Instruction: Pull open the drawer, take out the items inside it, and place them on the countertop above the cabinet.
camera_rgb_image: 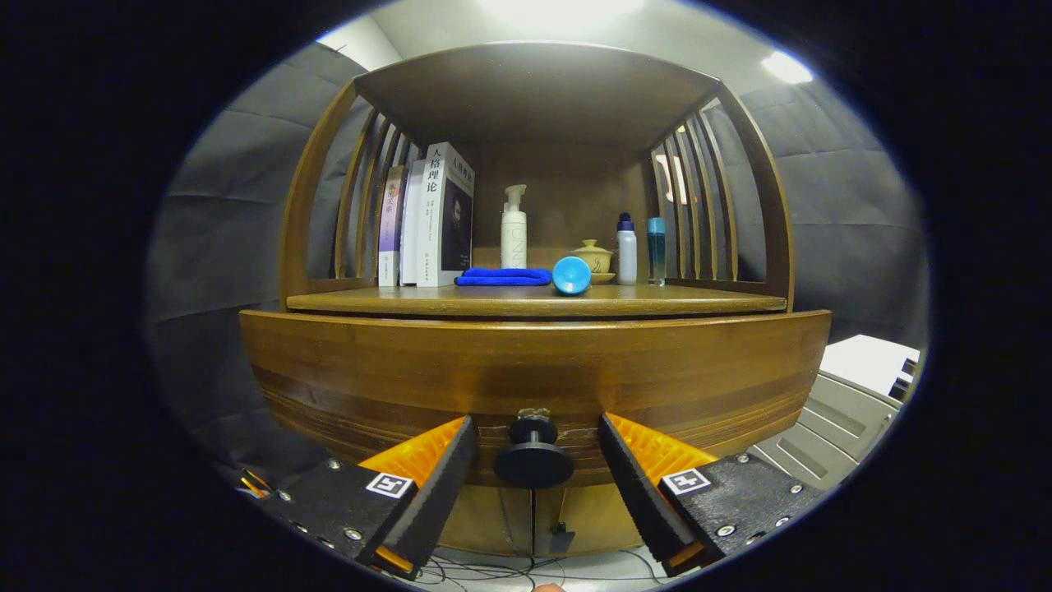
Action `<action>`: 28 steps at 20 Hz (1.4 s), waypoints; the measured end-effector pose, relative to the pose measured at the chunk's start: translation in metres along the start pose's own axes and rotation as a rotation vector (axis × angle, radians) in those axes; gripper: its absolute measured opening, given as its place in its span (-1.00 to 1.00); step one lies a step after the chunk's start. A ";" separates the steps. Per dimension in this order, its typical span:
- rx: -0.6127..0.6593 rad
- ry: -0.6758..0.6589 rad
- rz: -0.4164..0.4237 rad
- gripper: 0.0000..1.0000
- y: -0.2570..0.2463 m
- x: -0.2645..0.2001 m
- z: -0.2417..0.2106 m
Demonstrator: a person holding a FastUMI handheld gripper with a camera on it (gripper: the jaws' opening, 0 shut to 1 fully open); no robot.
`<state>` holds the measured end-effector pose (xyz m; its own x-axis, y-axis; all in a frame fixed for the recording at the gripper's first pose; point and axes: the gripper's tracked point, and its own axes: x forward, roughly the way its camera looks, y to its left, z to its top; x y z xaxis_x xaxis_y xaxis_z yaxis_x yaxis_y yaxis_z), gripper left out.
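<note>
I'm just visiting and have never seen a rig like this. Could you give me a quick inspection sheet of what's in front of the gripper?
Surface: wooden countertop above the cabinet, already carrying things.
Job's things: drawer front appears closed; its knob sits between the fingers; contents hidden.
Clutter: upright books, pump bottle, folded blue cloth, blue cup on its side, lidded teacup, two small bottles.
Gripper: gripper open, fingers either side of the knob, not touching it.
Cables: thin wires on the floor below the cabinet.
Surroundings: dark cloth wall, ceiling lights.
</note>
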<state>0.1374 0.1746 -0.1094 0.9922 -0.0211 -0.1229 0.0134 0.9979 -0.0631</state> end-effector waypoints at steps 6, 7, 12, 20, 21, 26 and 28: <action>0.014 -0.004 -0.008 0.90 0.002 0.025 0.001; 0.015 -0.006 -0.008 0.90 0.003 0.028 0.001; 0.020 0.006 -0.006 0.90 0.002 0.043 0.005; 0.005 -0.004 0.042 0.91 0.007 0.039 0.007; 0.018 -0.004 0.050 0.91 0.005 0.036 0.011; 0.042 -0.033 0.054 0.91 -0.008 0.005 0.044; 0.036 -0.040 0.062 0.91 -0.012 -0.011 0.056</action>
<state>0.1330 0.1664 -0.0519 0.9954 0.0421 -0.0856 -0.0440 0.9988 -0.0205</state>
